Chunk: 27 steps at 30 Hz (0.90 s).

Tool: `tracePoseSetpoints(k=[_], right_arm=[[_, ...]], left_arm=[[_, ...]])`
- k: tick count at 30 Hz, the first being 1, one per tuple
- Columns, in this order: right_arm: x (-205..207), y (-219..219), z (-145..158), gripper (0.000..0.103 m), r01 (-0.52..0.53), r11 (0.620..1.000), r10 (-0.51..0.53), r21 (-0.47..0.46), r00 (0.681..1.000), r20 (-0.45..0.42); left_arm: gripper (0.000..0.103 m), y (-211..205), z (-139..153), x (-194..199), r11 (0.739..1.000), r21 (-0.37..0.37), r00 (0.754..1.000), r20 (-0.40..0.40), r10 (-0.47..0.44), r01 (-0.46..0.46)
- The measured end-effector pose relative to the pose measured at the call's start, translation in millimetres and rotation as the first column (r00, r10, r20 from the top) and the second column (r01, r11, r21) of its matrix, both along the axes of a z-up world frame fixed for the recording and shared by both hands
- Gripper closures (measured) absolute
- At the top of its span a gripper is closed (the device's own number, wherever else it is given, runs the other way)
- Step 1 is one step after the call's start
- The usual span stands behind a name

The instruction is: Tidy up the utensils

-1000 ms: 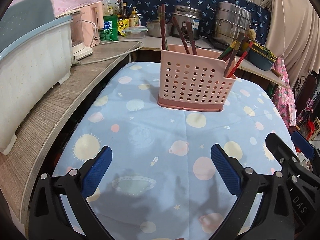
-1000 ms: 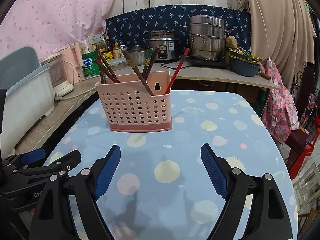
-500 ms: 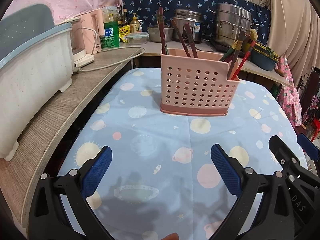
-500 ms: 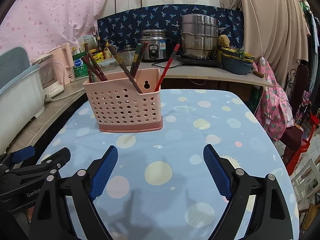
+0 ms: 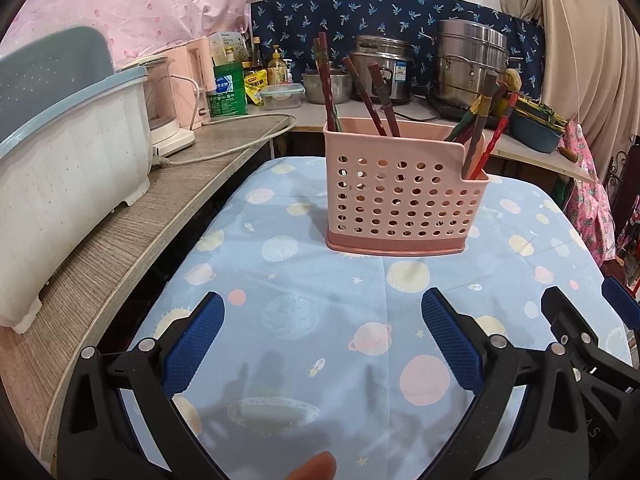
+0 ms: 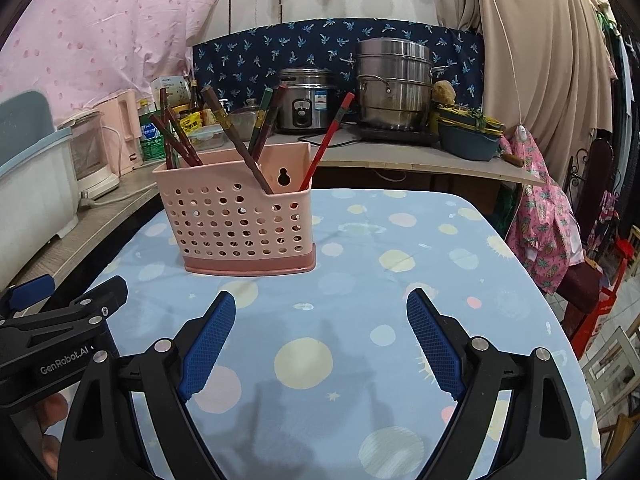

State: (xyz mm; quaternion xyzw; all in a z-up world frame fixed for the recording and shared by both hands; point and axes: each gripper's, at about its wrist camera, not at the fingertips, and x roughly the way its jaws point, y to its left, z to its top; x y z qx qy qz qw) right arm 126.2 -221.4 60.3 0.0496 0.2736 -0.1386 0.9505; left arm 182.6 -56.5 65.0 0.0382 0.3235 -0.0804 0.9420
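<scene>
A pink perforated utensil holder (image 5: 400, 200) (image 6: 236, 224) stands on the table with the blue planet-print cloth (image 5: 328, 300) (image 6: 384, 264). Several chopsticks (image 5: 368, 92) (image 6: 240, 136) lean in its compartments, dark red ones on the left, green and red ones on the right. My left gripper (image 5: 322, 320) hovers open over the cloth, well short of the holder, nothing between its blue pads. My right gripper (image 6: 320, 320) is open too, empty, to the right of the holder's front. Each gripper's black frame shows at the edge of the other's view.
A wooden counter (image 5: 120, 232) runs along the left with a large white and blue tub (image 5: 68, 168) and a pink appliance. At the back stand a rice cooker (image 6: 306, 100), steel pots (image 6: 394, 84), bottles and a blue basin. Clothes hang at the right.
Both views have tilted up a little, so the holder sits lower in the frames. The grippers stay open and the holder has not moved on the table.
</scene>
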Motion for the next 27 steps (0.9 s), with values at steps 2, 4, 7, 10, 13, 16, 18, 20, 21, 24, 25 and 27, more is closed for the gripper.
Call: tracePoseSetpoints(k=[2,4,7,10,13,16,18,20,21,24,25,27], right_arm=[[-0.5,1.2,0.3,0.019,0.0,1.0,0.0,0.001,1.0,-0.001],[-0.7,2.0,0.6,0.019,-0.002,1.0,0.002,-0.001,1.0,-0.001],[-3.0,3.9,0.6,0.019,0.002,1.0,-0.002,-0.001,1.0,0.002],[-5.1,3.8,0.1,0.019,0.004,1.0,-0.004,0.009,1.0,0.004],[-6.6,4.3,0.0,0.019,0.006,1.0,-0.006,0.012,1.0,0.003],[-6.9,4.0,0.0,0.019,0.005,1.0,-0.005,0.014,1.0,0.003],[-7.7,4.2,0.1,0.019,0.005,1.0,-0.005,0.016,1.0,0.004],[-8.4,4.9,0.2,0.019,0.004,1.0,-0.004,0.018,1.0,0.004],[-8.6,4.8,0.4,0.019,0.004,1.0,-0.004,0.018,1.0,0.004],[-9.9,5.9,1.0,0.019,0.005,1.0,-0.005,0.017,1.0,0.004],[-9.3,5.3,0.8,0.019,0.004,1.0,-0.004,0.018,1.0,0.004],[-10.0,5.4,0.9,0.019,0.005,1.0,-0.005,0.02,1.0,0.005]], left_arm=[[0.008,0.4,0.7,-0.4,1.0,-0.003,1.0,0.001,0.001,-0.001],[0.008,0.4,1.8,-1.4,1.0,-0.008,1.0,0.003,0.001,-0.001],[0.008,0.0,3.6,-3.4,1.0,-0.005,1.0,0.013,0.003,-0.003],[0.008,0.2,4.6,-4.8,1.0,-0.004,1.0,0.016,0.001,-0.001],[0.008,0.0,5.2,-6.6,1.0,-0.002,1.0,0.022,0.002,-0.002],[0.008,0.2,5.4,-7.5,1.0,-0.004,1.0,0.024,0.002,-0.002],[0.008,0.3,5.3,-7.4,1.0,-0.004,1.0,0.023,0.003,-0.003],[0.008,1.1,5.8,-8.2,1.0,-0.005,1.0,0.024,0.005,-0.004],[0.008,1.1,5.7,-8.2,1.0,-0.005,1.0,0.023,0.004,-0.004],[0.008,0.9,5.8,-8.3,1.0,-0.004,1.0,0.023,0.005,-0.005],[0.008,1.0,5.8,-8.4,1.0,-0.005,1.0,0.025,0.004,-0.004],[0.008,2.1,6.7,-10.0,1.0,-0.004,1.0,0.029,0.003,-0.003]])
